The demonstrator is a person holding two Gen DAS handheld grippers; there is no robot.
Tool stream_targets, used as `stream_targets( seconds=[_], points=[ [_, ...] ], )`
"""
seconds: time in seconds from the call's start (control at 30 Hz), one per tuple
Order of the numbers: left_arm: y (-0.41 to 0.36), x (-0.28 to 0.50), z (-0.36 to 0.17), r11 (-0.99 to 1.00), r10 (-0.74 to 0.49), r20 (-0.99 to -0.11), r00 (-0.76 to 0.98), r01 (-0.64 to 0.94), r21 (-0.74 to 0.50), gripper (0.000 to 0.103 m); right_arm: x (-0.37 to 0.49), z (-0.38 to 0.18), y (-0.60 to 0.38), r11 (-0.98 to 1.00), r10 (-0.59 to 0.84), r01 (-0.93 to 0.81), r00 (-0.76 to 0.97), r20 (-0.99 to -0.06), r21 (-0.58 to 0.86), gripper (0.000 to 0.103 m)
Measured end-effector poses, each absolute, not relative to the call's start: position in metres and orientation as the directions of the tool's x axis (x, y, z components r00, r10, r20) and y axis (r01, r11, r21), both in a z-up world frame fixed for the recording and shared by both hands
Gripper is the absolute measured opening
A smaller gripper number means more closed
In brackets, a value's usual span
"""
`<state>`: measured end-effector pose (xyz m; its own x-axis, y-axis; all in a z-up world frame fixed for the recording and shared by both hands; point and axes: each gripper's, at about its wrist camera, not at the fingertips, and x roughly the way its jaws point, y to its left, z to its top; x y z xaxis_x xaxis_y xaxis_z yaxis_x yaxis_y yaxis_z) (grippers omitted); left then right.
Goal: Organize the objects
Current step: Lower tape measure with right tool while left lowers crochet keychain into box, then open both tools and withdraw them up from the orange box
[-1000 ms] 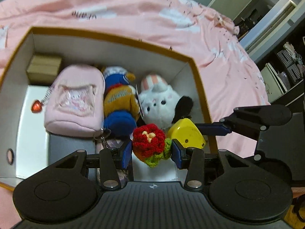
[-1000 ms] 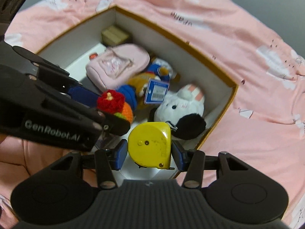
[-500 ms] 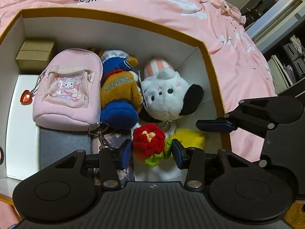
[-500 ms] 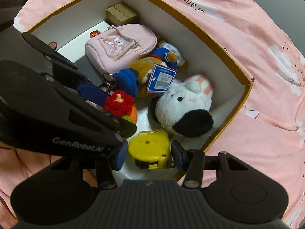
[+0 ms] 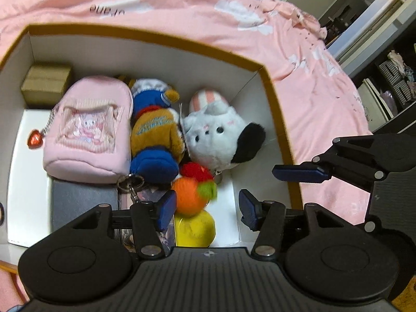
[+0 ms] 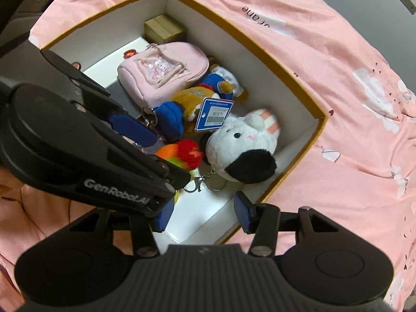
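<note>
Both my grippers released: left gripper [image 5: 205,209], right gripper [image 6: 201,214]. Crochet flower [image 5: 193,191] in box [image 5: 270,98] near end: soft, light, squashy; pinch orange body.

Both grippers have let go. The left gripper [image 5: 205,209] had the crocheted flower [image 5: 193,191] pinched; now its fingers [image 5: 166,208] stand apart and the flower lies loose just ahead of them. The yellow tape measure [image 5: 194,230], a second ago between the right gripper's [image 6: 204,213] fingers, now lies in the box [image 5: 273,98] below the flower.
</note>
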<state>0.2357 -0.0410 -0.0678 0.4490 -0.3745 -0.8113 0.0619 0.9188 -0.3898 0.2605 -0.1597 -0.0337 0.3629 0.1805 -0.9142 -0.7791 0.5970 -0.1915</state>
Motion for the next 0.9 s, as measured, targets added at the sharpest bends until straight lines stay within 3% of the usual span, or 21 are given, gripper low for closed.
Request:
stream_targets(
  seconds=[0.33, 0.53, 0.9],
  points=[
    [-0.041, 0.203, -0.024, 0.958, -0.267, -0.734, 0.625, 0.087, -0.274, 0.063, 0.237, -0.003, -0.173, 0.654, 0.247, -0.732, 0.446, -0.860, -0.192, 0.054],
    [-0.042, 0.176, 0.007, 0.982, -0.181, -0.661, 0.729, 0.094, -0.166, 0.063, 0.218, 0.020, -0.181, 0.723, 0.323, -0.679, 0.495, -0.806, -0.128, 0.062],
    [-0.029, 0.128, 0.034, 0.995, -0.082, -0.555, 0.828, 0.039, -0.088, 0.076, 0.174, 0.045, -0.189, 0.828, 0.401, -0.559, 0.648, -0.648, -0.048, 0.072]
  ],
)
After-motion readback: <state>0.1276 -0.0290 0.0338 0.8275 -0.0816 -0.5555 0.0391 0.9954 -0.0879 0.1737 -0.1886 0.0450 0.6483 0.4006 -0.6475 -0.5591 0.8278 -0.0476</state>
